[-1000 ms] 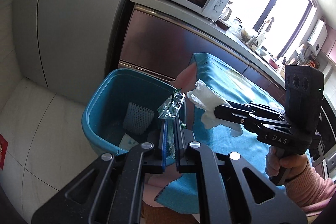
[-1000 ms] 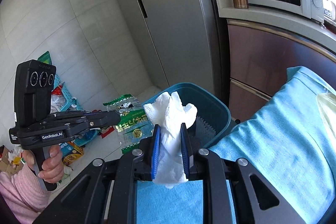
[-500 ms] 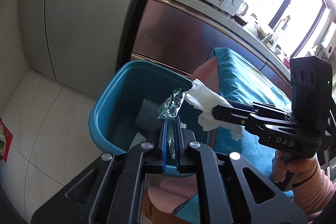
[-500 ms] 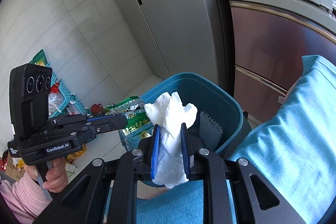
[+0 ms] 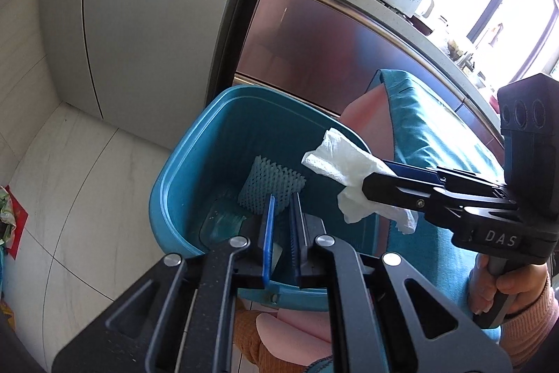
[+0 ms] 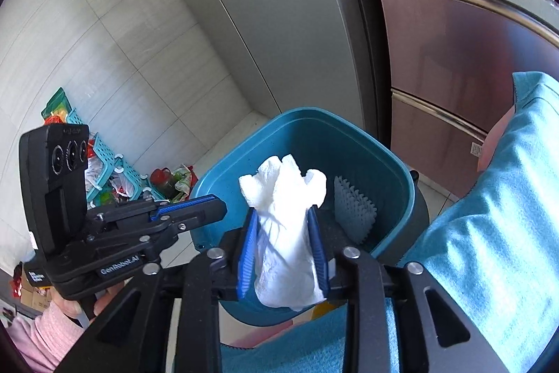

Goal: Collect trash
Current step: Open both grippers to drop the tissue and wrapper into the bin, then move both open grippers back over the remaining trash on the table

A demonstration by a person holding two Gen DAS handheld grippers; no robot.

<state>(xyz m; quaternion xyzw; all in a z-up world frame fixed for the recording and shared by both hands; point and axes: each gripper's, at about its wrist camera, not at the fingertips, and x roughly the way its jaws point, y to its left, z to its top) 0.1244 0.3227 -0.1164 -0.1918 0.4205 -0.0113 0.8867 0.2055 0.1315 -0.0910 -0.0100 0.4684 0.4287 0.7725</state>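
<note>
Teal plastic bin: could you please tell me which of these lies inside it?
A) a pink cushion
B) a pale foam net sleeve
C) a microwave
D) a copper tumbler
B: the pale foam net sleeve leans inside the teal plastic bin, against its inner wall, as both wrist views show.

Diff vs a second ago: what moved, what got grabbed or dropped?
Both grippers moved in and down over the blue bin. The crinkly wrapper is gone from the left gripper; where it landed isn't visible. The right gripper has just been opening its jaws, with the white tissue still between them. Unchanged: the bin's place and the foam net inside it.
</note>
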